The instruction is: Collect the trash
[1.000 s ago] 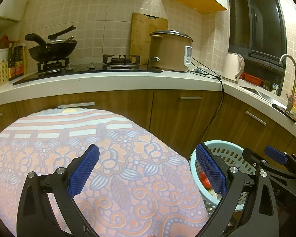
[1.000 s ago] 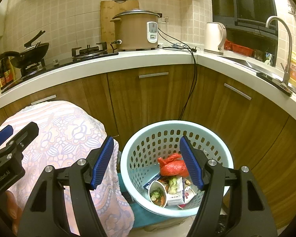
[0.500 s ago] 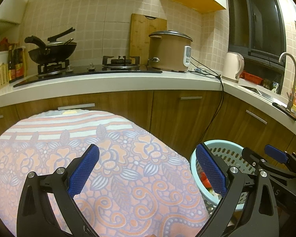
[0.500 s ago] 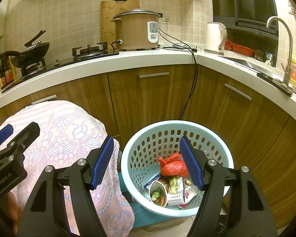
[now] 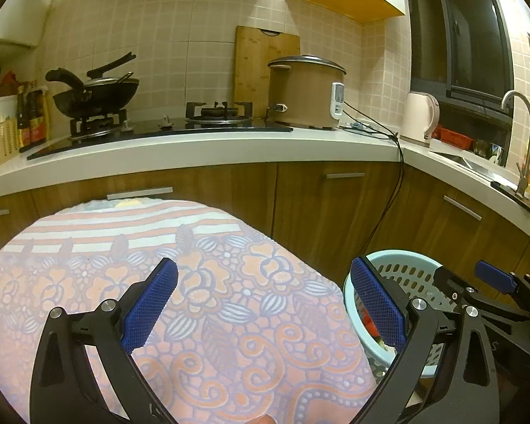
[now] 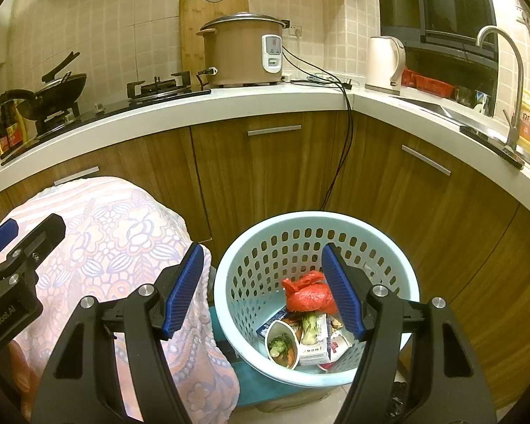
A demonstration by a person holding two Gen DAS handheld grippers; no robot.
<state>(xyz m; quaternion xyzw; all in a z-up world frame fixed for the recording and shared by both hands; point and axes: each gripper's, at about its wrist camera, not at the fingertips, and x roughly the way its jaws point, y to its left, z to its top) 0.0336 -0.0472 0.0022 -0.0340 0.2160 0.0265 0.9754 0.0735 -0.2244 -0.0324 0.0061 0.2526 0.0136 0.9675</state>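
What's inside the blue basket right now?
The basket holds a red bag, a paper cup with vegetable scraps, and cartons. Anything beneath that pile is covered.

Left gripper (image 5: 263, 304) hangs empty (jaws apart) over floral cloth (image 5: 212, 300), beside basket (image 5: 406, 265).

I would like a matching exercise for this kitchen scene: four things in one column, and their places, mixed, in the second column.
Things:
1. red bag
2. wok
3. kettle
4. flowered cloth

Places:
A. on the gas burner at the left
B. over the rounded surface beside the basket
C. inside the light blue basket
D. on the counter between the rice cooker and the tap

Pairs: 1-C, 2-A, 3-D, 4-B
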